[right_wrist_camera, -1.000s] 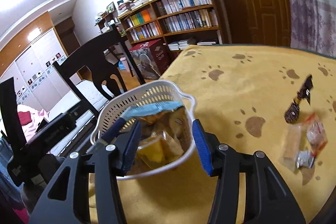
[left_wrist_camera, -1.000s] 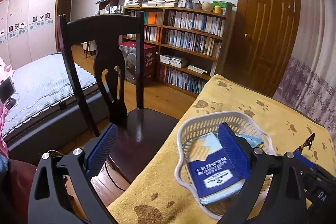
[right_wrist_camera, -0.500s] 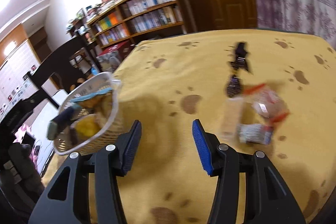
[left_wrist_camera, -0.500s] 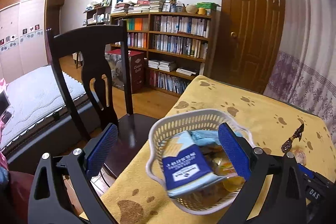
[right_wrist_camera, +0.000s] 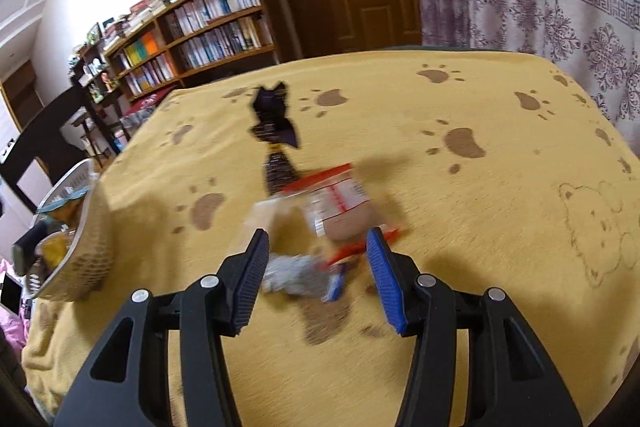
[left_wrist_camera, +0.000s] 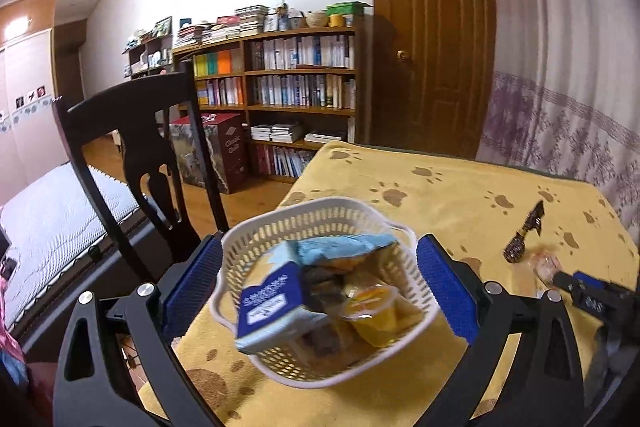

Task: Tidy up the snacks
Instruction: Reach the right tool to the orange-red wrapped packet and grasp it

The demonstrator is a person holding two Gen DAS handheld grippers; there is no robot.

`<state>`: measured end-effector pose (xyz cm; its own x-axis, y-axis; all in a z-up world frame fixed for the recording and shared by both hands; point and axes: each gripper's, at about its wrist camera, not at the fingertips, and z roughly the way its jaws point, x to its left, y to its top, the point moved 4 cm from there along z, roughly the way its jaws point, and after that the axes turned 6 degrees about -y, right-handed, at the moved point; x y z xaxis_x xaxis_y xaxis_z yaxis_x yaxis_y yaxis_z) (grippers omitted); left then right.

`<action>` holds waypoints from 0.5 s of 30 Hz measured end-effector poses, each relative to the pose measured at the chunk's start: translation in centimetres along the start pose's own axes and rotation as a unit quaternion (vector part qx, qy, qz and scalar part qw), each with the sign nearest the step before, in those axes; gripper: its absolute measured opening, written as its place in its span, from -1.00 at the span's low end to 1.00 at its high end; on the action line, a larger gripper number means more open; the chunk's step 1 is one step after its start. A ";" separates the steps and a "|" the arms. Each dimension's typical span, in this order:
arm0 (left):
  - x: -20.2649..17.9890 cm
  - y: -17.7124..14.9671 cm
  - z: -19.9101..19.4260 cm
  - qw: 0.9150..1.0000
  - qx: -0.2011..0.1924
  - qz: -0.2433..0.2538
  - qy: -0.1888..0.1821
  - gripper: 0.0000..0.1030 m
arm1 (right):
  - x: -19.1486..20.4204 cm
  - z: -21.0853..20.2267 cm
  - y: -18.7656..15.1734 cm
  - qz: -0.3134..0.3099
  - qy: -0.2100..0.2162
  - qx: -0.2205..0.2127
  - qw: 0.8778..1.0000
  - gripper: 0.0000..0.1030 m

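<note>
A white lattice basket (left_wrist_camera: 404, 331) stands on the yellow paw-print cloth (left_wrist_camera: 460, 195). It holds a blue box (left_wrist_camera: 272, 311), a light-blue packet (left_wrist_camera: 340, 247) and an orange jelly cup (left_wrist_camera: 372, 311). My left gripper (left_wrist_camera: 320, 245) is open, one finger on each side of the basket. My right gripper (right_wrist_camera: 318, 243) is open and hangs just over loose snacks: a clear packet with red stripes (right_wrist_camera: 344, 203), a silver wrapper (right_wrist_camera: 296, 275), a pale packet (right_wrist_camera: 268, 215) and a dark twisted candy (right_wrist_camera: 276, 143). The basket (right_wrist_camera: 80, 235) shows at the left edge of the right wrist view.
A dark wooden chair (left_wrist_camera: 132, 147) stands against the table's left edge, with a bed (left_wrist_camera: 48, 219) behind it. A bookshelf (left_wrist_camera: 296, 95) and a brown door (left_wrist_camera: 436, 39) are at the back. A patterned curtain (right_wrist_camera: 540, 11) hangs beyond the table's right side.
My right gripper swung away from the basket to the right and now hovers over the loose snacks. My left gripper shifted so the basket sits centred between its fingers.
</note>
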<state>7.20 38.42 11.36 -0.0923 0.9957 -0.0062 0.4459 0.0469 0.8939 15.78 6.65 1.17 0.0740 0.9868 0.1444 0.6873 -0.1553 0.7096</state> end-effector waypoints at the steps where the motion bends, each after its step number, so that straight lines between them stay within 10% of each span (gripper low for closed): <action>1: -0.3 -0.1 0.0 1.000 0.000 0.004 -0.002 0.93 | -0.3 0.6 0.4 -0.003 -0.007 0.001 1.000 0.00; 15: -3.7 -0.9 1.0 0.999 0.021 0.042 -0.016 0.94 | -0.6 5.3 2.4 -0.034 -0.007 0.035 0.999 0.17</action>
<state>8.02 34.81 10.18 -0.0243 0.9983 0.0529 0.4884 -0.0343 0.8720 21.25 5.91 -0.86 0.0352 0.9956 0.0865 0.7401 -0.0842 0.6672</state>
